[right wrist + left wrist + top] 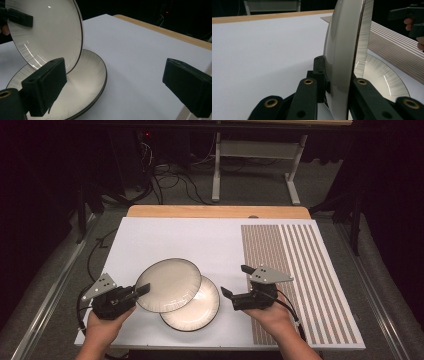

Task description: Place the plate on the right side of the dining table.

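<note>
The left gripper (142, 289) pinches the tilted cream dark-rimmed plate (168, 285) by its rim, above the second flat plate (200, 312), which lies just left of the right gripper (235, 281), whose jaws are spread empty.

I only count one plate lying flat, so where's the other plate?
In the high view the lifted plate is left of centre, tilted, clamped at its rim by the left tongs. It overlaps the flat plate on the white board.

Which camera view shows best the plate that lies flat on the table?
The high view: the lower plate shows its round outline, partly covered by the lifted plate in the left claw. The right gripper view shows its near half; the left gripper view, a sliver.
</note>
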A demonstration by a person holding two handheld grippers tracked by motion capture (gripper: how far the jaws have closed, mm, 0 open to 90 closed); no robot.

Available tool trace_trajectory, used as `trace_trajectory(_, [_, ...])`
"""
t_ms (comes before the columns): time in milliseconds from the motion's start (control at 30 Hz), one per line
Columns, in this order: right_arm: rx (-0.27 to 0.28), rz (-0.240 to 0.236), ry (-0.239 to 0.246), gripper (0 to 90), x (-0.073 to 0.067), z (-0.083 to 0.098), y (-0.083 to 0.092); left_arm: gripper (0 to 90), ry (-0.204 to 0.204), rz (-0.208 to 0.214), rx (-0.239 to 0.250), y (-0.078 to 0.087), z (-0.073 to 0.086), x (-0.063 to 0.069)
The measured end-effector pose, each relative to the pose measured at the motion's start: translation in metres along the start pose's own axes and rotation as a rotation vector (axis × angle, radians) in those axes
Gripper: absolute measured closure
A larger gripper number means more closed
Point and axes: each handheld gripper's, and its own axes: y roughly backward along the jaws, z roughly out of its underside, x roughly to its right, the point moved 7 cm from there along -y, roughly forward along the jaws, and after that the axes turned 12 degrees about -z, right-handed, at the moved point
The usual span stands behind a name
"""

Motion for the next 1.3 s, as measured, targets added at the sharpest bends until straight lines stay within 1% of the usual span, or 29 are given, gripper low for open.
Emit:
trace_trajectory(200, [-0.024, -0.032, -0.002, 9.8, -0.008, -0.001, -0.020, 80.8, 0.000, 0.000, 0.000, 0.000, 0.000, 0.000])
trace_trajectory(300, [-0.036, -0.046, -0.014, 11.6, -0.010, 0.002, -0.030, 80.8, 0.000, 0.002, 0.002, 0.000, 0.000, 0.000])
trace_trajectory(367, [-0.038, -0.065, -0.020, 14.0, -0.013, 0.003, -0.038, 80.8, 0.000, 0.002, 0.002, 0.000, 0.000, 0.000])
trace_trajectory(433, [-0.042, -0.066, -0.023, 15.0, -0.014, 0.003, -0.041, 80.7, -0.001, 0.004, 0.001, 0.000, 0.000, 0.000])
trace_trajectory(467, [-0.044, -0.063, -0.014, 15.5, -0.014, 0.003, -0.043, 80.7, 0.000, 0.004, 0.001, -0.001, 0.000, 0.000])
trace_trajectory(500, [-0.046, -0.067, -0.022, 16.1, -0.015, 0.002, -0.046, 80.7, 0.000, 0.005, 0.001, -0.001, 0.000, 0.000])
trace_trajectory(533, [-0.046, -0.081, -0.038, 16.9, -0.017, 0.002, -0.052, 80.8, -0.004, 0.007, 0.001, -0.001, 0.000, 0.000])
trace_trajectory(567, [-0.046, -0.081, -0.038, 16.9, -0.017, 0.002, -0.052, 80.7, -0.004, 0.007, 0.001, -0.001, 0.000, 0.000])
trace_trajectory(667, [-0.047, -0.107, -0.057, 21.0, -0.021, 0.001, -0.064, 80.7, -0.006, 0.010, 0.001, 0.000, 0.001, -0.001])
trace_trajectory(700, [-0.047, -0.107, -0.057, 21.0, -0.021, 0.001, -0.064, 80.7, -0.006, 0.010, 0.001, 0.000, 0.001, -0.001])
trace_trajectory(767, [-0.052, -0.121, -0.059, 25.7, -0.023, 0.001, -0.069, 80.7, 0.000, 0.010, 0.000, 0.000, 0.001, -0.001])
trace_trajectory(867, [-0.054, -0.126, -0.060, 32.9, -0.025, 0.000, -0.077, 80.7, 0.002, 0.011, 0.000, 0.000, 0.001, -0.002])
trace_trajectory(967, [-0.054, -0.140, -0.078, 40.9, -0.028, 0.000, -0.085, 80.6, 0.003, 0.012, 0.000, 0.000, 0.001, -0.002])
trace_trajectory(1000, [-0.057, -0.140, -0.087, 45.7, -0.028, 0.001, -0.088, 80.6, 0.004, 0.013, 0.001, 0.000, 0.002, -0.002])
trace_trajectory(1033, [-0.057, -0.140, -0.087, 45.7, -0.028, 0.001, -0.088, 80.6, 0.006, 0.013, 0.001, 0.000, 0.002, -0.002])
trace_trajectory(1067, [-0.061, -0.139, -0.100, 48.0, -0.028, 0.001, -0.090, 80.6, 0.007, 0.014, 0.001, 0.000, 0.002, -0.002])
trace_trajectory(1100, [-0.063, -0.141, -0.109, 51.2, -0.029, 0.001, -0.091, 80.6, 0.007, 0.015, 0.001, 0.000, 0.002, -0.003])
trace_trajectory(1167, [-0.060, -0.132, -0.103, 57.6, -0.027, 0.002, -0.092, 80.6, 0.010, 0.015, 0.001, 0.000, 0.002, -0.003])
trace_trajectory(1200, [-0.056, -0.132, -0.111, 59.8, -0.026, 0.001, -0.093, 80.6, 0.010, 0.015, 0.001, 0.000, 0.002, -0.003])
trace_trajectory(1233, [-0.048, -0.142, -0.131, 65.4, -0.025, 0.000, -0.093, 80.6, 0.011, 0.016, 0.001, -0.001, 0.002, -0.003])
trace_trajectory(1267, [-0.048, -0.142, -0.131, 65.4, -0.025, 0.000, -0.093, 80.6, 0.011, 0.016, 0.001, -0.001, 0.002, -0.003])
trace_trajectory(1300, [-0.044, -0.151, -0.144, 67.7, -0.025, 0.000, -0.093, 80.6, 0.012, 0.017, 0.001, -0.001, 0.002, -0.003])
